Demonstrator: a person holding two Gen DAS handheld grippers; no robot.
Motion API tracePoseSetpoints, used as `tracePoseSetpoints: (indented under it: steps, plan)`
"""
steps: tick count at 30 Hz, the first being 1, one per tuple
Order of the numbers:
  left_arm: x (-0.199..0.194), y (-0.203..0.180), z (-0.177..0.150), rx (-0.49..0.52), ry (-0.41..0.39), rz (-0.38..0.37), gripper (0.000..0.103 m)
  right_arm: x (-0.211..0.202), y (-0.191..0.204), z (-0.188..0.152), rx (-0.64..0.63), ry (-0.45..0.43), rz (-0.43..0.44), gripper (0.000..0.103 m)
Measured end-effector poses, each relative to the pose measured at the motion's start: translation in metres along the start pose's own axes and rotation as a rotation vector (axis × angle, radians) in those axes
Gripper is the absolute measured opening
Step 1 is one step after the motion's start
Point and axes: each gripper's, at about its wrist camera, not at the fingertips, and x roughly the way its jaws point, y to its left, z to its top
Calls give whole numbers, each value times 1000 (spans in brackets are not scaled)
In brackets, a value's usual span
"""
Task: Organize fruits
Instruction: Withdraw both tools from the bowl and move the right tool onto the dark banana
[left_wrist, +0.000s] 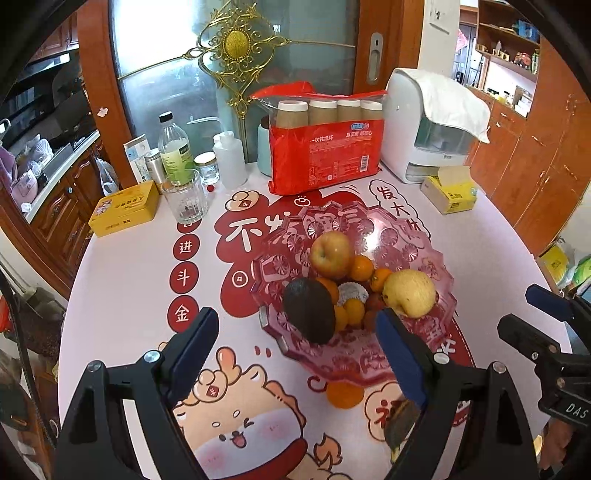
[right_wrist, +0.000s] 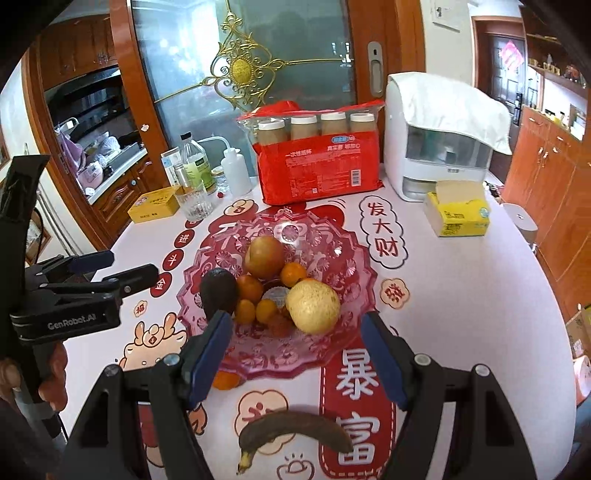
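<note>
A pink glass fruit bowl (left_wrist: 424, 258) (right_wrist: 343, 258) stands mid-table. It holds a red apple (left_wrist: 331, 254) (right_wrist: 264, 257), a yellow pear (left_wrist: 409, 292) (right_wrist: 313, 306), a dark avocado (left_wrist: 309, 309) (right_wrist: 218, 291) and several small oranges (left_wrist: 361, 268) (right_wrist: 249, 288). One orange (left_wrist: 344, 395) (right_wrist: 226, 381) lies on the table by the bowl's near rim. A browned banana (right_wrist: 295, 434) lies on the table nearer still, partly hidden in the left wrist view (left_wrist: 400, 424). My left gripper (left_wrist: 295, 360) is open and empty over the bowl's near edge. My right gripper (right_wrist: 295, 354) is open and empty over the near rim.
At the back stand a red pack of paper cups (left_wrist: 325, 155) (right_wrist: 319, 168), a white appliance under a cloth (left_wrist: 428, 125) (right_wrist: 439, 136), a tissue box (left_wrist: 448, 188) (right_wrist: 458, 212), bottles (left_wrist: 173, 147), a glass (left_wrist: 184, 199) (right_wrist: 194, 201) and a yellow tin (left_wrist: 123, 208) (right_wrist: 153, 203).
</note>
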Motion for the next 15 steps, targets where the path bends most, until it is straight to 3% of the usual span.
tracePoseSetpoints:
  steps: [9,15]
  plan:
    - [-8,4,-31,36,1,-26,86,-11,6,-30,80,27,-36,73]
    - [7,4,-61,55,32,-38,86,1,8,-64,153,96,-44,73]
